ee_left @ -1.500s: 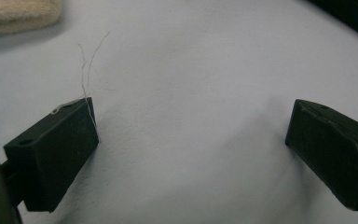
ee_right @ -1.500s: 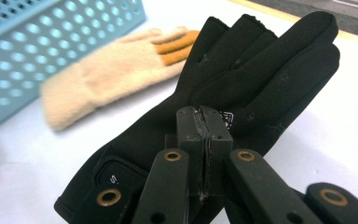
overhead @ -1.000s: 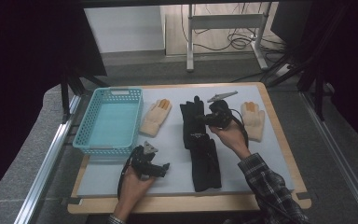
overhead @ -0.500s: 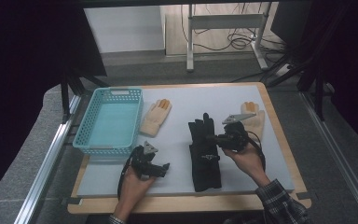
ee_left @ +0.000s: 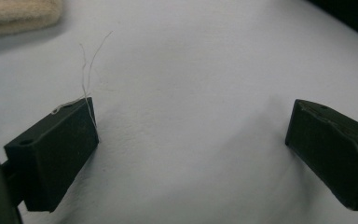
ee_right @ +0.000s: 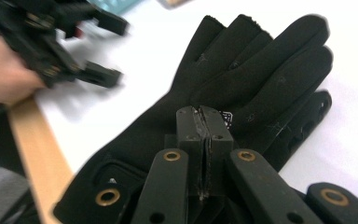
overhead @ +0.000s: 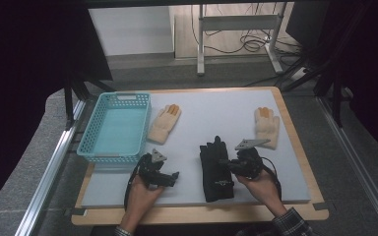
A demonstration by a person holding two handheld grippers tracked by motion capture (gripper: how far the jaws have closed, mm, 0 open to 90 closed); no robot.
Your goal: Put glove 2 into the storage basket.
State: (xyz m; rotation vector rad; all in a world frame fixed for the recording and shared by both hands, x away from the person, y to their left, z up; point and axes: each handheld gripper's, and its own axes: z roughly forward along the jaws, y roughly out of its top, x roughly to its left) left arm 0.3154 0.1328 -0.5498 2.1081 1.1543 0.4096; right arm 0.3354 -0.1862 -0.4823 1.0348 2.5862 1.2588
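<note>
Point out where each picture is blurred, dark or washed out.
High view: the surroundings are near black, while the white table mat is evenly lit and sharp. Left gripper view: the mat is bright; the cream knitted glove at the top corner is soft. Right gripper view: the far left gripper is motion-smeared, and the black fabric gloves show little surface detail.

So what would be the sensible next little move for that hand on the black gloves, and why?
Probably lift a little and start carrying toward the turquoise plastic basket. The right gripper has its jaws pressed together over the black fabric gloves, apparently pinching the top one, though the fabric between them is hard to see. The basket looks empty, and the left gripper waits open above the bare white mat.
</note>
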